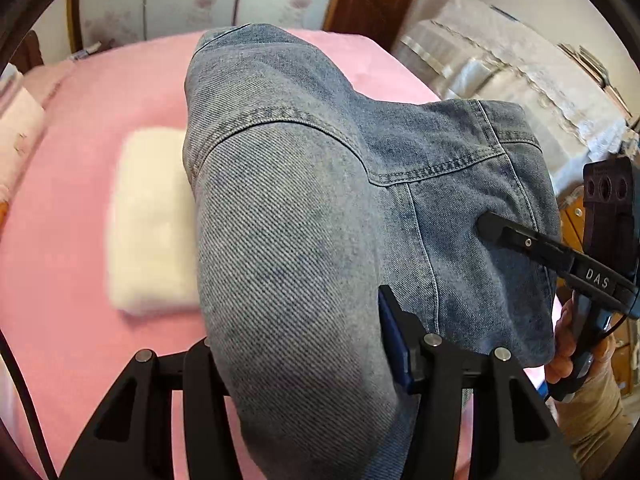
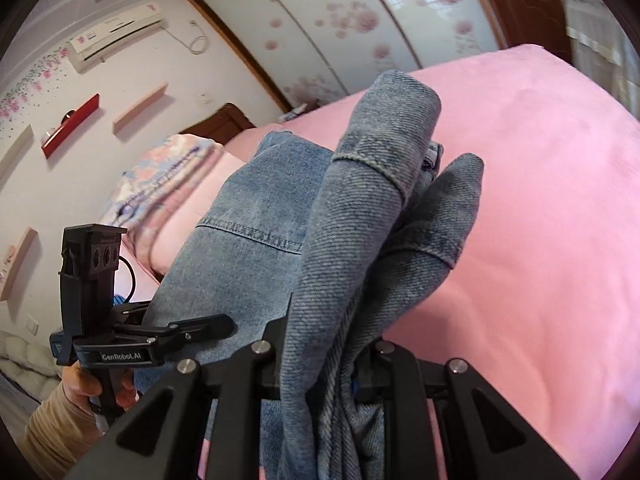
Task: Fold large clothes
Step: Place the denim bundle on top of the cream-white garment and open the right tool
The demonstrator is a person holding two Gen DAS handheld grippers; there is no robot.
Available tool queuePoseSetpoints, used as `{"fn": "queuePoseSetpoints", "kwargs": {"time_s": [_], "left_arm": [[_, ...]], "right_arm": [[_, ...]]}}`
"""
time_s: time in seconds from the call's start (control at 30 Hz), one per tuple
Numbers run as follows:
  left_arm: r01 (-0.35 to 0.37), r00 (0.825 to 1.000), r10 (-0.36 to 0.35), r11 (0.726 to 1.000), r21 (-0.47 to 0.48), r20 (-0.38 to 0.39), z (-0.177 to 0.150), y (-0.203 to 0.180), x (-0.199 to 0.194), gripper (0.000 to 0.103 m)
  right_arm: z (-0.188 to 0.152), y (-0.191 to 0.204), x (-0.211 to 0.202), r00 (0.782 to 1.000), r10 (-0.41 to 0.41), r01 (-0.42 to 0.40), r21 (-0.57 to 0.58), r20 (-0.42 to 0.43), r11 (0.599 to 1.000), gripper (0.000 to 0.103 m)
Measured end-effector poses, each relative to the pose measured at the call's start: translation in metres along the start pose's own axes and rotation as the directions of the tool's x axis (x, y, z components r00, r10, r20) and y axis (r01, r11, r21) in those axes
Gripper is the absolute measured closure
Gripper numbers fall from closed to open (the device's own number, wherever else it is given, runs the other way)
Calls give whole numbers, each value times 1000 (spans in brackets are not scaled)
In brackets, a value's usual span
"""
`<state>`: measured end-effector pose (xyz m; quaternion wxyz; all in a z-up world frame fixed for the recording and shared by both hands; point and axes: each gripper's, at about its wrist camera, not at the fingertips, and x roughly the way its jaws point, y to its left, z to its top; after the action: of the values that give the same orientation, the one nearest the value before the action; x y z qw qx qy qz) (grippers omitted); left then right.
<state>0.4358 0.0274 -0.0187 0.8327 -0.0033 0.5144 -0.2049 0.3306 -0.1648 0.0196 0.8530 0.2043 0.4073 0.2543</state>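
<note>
While the denim jacket (image 1: 296,208) is held up off the pink bed (image 1: 92,208), its long axis is seen running from the grippers at 6 o'clock away toward 12 o'clock, with its far end draped down toward the blanket. The jacket is carried between both hands, so neither is nearer; the bulk of the cloth lies straight ahead of the left gripper (image 1: 304,360), and the right gripper (image 1: 492,226) is seen biting its edge at 3 o'clock in the left wrist view. The left gripper's fingers are stood about half apart and packed with a thick roll of denim. In the right wrist view, the right gripper's fingers are drawn nearly together on a bunched sleeve or hem, though which part it is cannot be told for sure.

The next move is judged to be a lowering onto the bed, which is spread wide and bare at 1 to 4 o'clock in the right wrist view. A folded white towel (image 1: 154,220) is lying at 9 o'clock in the left wrist view, close beside the hanging cloth. Floral wardrobe doors (image 2: 320,32) are seen at 12 o'clock, an air conditioner (image 2: 116,36) at 10 o'clock.
</note>
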Motion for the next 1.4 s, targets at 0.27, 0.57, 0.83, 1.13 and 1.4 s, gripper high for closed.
{"fn": "queuePoseSetpoints", "kwargs": {"time_s": [0.27, 0.57, 0.83, 1.13, 1.4], "left_arm": [[-61, 998, 61, 998, -18, -1, 66, 132, 30, 51], [-41, 996, 29, 989, -143, -86, 60, 224, 139, 43], [-79, 997, 75, 989, -122, -36, 46, 241, 141, 12], [-152, 988, 155, 978, -140, 11, 34, 208, 74, 9], [-199, 977, 205, 975, -99, 53, 2, 128, -9, 9]], "right_arm": [[64, 31, 144, 996, 92, -92, 62, 0, 994, 85], [53, -18, 270, 990, 17, 9, 183, -140, 983, 84], [28, -37, 258, 992, -5, 21, 128, -127, 992, 72], [36, 0, 203, 979, -142, 151, 48, -147, 987, 70], [27, 56, 105, 977, -186, 187, 2, -103, 982, 70]]}}
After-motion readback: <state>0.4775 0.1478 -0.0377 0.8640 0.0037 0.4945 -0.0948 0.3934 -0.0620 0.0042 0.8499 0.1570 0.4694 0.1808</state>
